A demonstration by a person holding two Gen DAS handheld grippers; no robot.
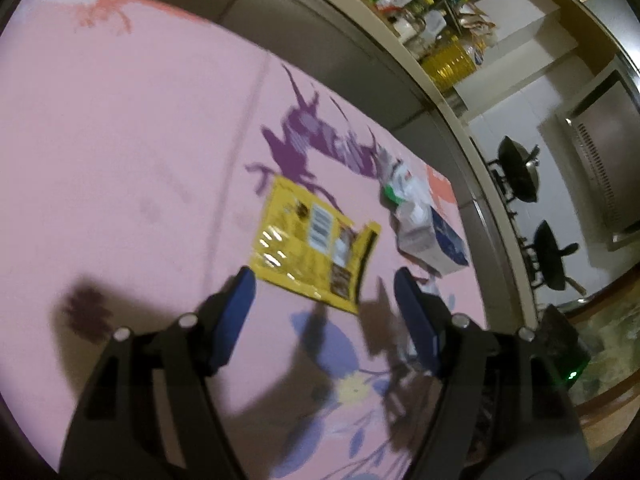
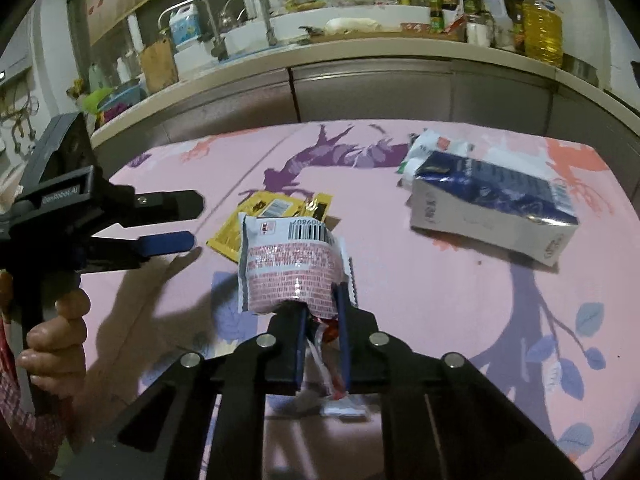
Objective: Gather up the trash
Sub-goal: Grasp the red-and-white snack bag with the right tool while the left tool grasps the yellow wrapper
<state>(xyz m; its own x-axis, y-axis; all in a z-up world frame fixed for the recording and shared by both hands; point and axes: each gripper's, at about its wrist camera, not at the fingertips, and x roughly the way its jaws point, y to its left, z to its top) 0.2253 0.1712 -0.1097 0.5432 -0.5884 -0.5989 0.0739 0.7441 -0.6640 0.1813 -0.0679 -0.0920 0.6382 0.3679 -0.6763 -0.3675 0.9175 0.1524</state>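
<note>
My right gripper (image 2: 322, 304) is shut on a white and red snack wrapper (image 2: 288, 268), which stands up out of the jaws above the pink floral tablecloth (image 2: 400, 300). A flat yellow wrapper (image 1: 312, 240) lies on the cloth just ahead of my left gripper (image 1: 324, 286), which is open with nothing held. In the right wrist view the left gripper (image 2: 196, 222) reaches in from the left, a hand on its handle, beside the yellow wrapper (image 2: 228, 240). A white and dark blue carton (image 2: 492, 216) lies on its side at the right, with a crumpled white bag (image 2: 428, 148) behind it.
The carton (image 1: 436, 240) and the crumpled bag (image 1: 400, 184) lie close to the table's right edge. Behind the table runs a kitchen counter (image 2: 360, 56) with a sink, bottles and a big oil jug (image 2: 542, 32). Pans (image 1: 520, 168) sit on a stove to the right.
</note>
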